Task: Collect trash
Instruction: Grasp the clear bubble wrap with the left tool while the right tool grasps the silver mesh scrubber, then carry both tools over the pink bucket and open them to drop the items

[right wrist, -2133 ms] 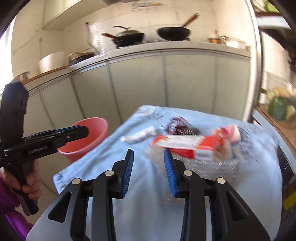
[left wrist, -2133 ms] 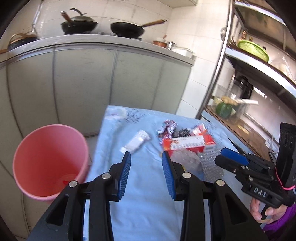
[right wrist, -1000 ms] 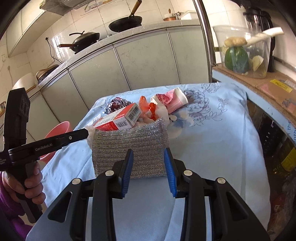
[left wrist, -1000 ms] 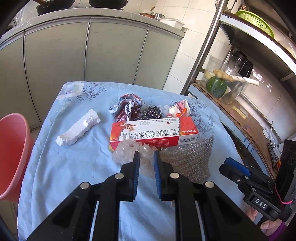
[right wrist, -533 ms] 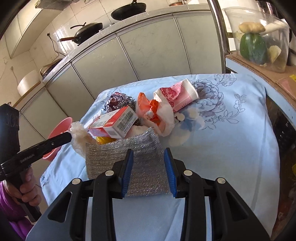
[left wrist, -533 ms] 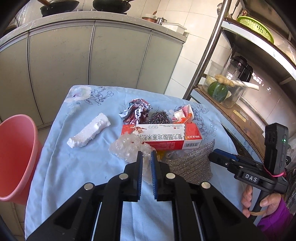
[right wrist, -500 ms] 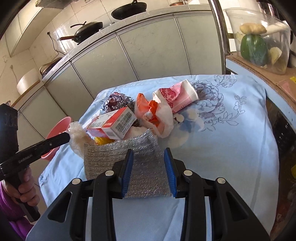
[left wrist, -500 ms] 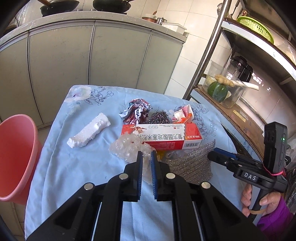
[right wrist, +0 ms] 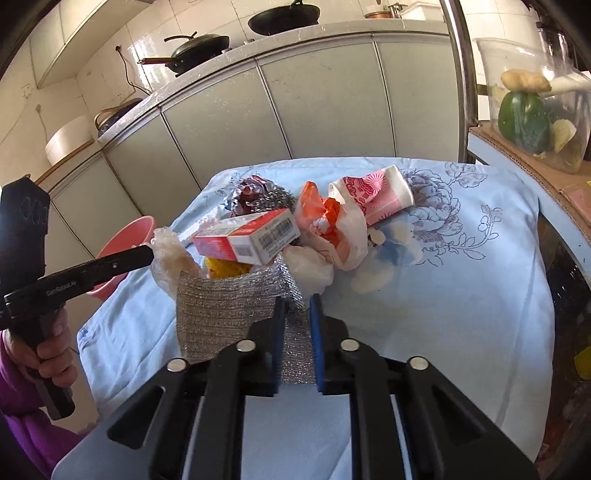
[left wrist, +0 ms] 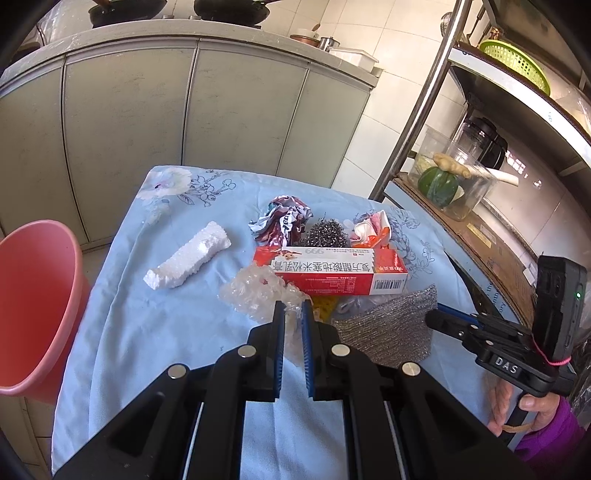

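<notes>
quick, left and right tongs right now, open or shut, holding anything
Left tongs: shut on the crumpled clear plastic film.
Right tongs: closing, with the edge of the silver scouring cloth pinched between them.

A home kitchen: black pans are sitting on a stone counter over grey cabinet doors, white tiles are covering the wall, and a metal shelf is holding a green basket and a squash.
</notes>
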Demonstrator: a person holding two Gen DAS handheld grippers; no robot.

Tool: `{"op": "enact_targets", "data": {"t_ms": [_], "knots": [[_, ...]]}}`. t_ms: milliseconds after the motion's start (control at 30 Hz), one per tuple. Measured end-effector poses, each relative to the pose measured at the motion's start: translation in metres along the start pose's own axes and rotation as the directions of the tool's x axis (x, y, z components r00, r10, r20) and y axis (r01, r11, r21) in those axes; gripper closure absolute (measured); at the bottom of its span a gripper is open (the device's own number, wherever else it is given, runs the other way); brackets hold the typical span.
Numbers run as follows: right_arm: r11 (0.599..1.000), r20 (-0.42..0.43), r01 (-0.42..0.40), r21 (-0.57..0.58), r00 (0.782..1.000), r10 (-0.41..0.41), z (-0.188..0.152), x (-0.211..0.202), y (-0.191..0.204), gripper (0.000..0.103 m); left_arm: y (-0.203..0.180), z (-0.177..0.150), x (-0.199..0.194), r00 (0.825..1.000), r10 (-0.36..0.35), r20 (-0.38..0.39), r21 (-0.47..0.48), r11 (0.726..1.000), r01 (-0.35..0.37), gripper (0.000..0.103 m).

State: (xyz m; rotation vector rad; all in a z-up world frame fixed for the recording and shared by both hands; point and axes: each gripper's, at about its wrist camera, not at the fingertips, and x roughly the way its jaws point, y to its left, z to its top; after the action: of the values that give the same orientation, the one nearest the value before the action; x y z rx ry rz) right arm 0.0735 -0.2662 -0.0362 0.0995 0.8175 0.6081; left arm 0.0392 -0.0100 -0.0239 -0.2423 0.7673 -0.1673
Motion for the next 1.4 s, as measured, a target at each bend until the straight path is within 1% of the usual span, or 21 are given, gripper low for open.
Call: {"op": "enact_targets", "data": {"t_ms": [267,467,633,833,967,1067,1200,1400], "knots": [[0.998,0.086,-0.048,-0.03,0.995,0.051,0.002,-0.036,0.034,0.101,0.011,0.0,-0.028,0.998,0.013,0.053,-0.02,1.0,-0.012,0.095],[0.994,0.152,-0.081,-0.072,0.984,0.092,0.018,-0.056,0.062,0.101,0.02,0.002,-0.056,0.992,0.043,0.12,-0.022,0.999,-0.04,0.095],[0.988,0.175,-0.113,-0.102,0.976,0.129,0.034,-0.06,0.081,0.101,0.035,0.002,-0.077,0.984,0.069,0.164,-0.051,0.997,-0.062,0.095],[0.977,0.189,-0.148,-0.155,0.966,0.177,0.053,-0.058,0.11,0.101,0.052,0.0,-0.095,0.975,0.104,0.197,-0.079,0.993,-0.09,0.095],[0.966,0.197,-0.169,-0.194,0.958,0.207,0.069,-0.049,0.134,0.101,0.066,-0.002,-0.109,0.962,0.148,0.228,-0.102,0.987,-0.128,0.095],[0.953,0.195,-0.193,-0.232,0.951,0.24,0.081,-0.036,0.158,0.101,0.083,-0.003,-0.121,0.95,0.188,0.251,-0.132,0.978,-0.159,0.095],[0.934,0.179,-0.231,-0.272,0.942,0.285,0.092,-0.015,0.189,0.101,0.11,-0.008,-0.137,0.931,0.249,0.265,-0.186,0.961,-0.204,0.095],[0.897,0.146,-0.29,-0.334,0.924,0.353,0.103,0.014,0.237,0.101,0.153,-0.017,-0.151,0.909,0.328,0.257,-0.271,0.927,-0.258,0.095]]}}
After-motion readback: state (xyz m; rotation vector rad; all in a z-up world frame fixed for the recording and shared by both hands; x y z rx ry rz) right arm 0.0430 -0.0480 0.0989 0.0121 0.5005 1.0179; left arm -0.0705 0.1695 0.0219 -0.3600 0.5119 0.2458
